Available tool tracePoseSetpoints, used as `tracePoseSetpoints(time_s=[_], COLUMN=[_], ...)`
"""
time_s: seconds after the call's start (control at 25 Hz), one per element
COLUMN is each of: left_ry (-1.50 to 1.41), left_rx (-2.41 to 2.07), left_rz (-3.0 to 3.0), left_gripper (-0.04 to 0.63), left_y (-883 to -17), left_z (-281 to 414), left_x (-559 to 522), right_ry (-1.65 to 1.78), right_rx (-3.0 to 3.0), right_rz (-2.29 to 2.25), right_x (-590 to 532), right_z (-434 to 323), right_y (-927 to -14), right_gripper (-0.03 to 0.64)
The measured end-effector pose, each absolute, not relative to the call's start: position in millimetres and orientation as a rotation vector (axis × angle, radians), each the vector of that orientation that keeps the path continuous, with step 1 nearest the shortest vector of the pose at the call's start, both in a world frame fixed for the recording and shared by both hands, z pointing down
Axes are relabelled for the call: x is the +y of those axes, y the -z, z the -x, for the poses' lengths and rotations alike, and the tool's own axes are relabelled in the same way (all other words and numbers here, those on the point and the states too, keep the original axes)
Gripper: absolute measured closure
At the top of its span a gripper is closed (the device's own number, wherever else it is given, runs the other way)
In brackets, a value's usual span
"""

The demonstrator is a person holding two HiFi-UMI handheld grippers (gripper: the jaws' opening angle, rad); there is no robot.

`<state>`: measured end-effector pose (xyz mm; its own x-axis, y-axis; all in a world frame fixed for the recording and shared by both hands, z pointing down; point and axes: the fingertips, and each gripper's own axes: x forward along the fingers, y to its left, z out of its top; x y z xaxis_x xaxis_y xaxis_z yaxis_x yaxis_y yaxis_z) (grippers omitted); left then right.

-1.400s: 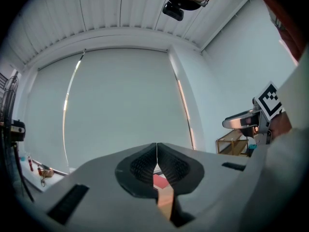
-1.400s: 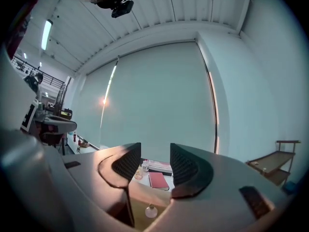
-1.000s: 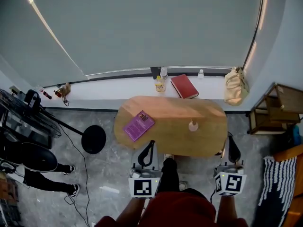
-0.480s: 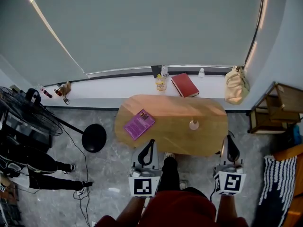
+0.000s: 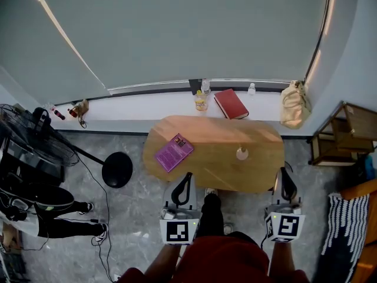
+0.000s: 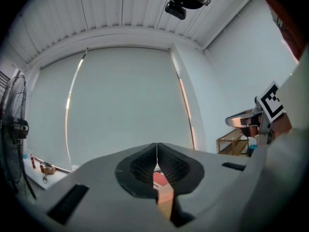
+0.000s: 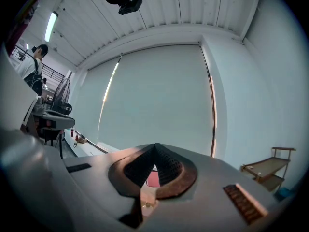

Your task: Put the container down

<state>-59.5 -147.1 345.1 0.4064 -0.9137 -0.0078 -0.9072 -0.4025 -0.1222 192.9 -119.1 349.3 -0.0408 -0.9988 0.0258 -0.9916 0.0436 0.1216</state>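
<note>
Left gripper (image 5: 186,180) pressed together, nothing in it, and right gripper (image 5: 286,178) the same, both level at the near edge of the table (image 5: 215,161); container (image 5: 242,154) stands on the table, nearer the right gripper, touching neither

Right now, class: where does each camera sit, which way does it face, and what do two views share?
Head view: on the person's head, looking steeply down at the wooden table; red shirt, left gripper and right gripper show.
Left gripper view: on that gripper, facing level toward the window blind; its shut fingers show.
Right gripper view: likewise, facing the blind; its shut fingers show.
Shared: both gripper views show the blind and the wooden shelf.
</note>
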Motion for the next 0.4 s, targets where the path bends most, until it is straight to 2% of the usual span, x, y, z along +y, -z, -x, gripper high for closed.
tracePoseSetpoints(time_s=[0.4], left_ry=[0.078], left_rx=[1.673], left_rz=[2.535], left_gripper=[0.586], left_y=[-345.5], left_z=[69.7], left_x=[-146.2], right_ry=[0.145], right_rx=[-2.205], right_rz=[-2.066], right_x=[-120.8], right_z=[-182.6], right_y=[-346.8], right_gripper=[0.620])
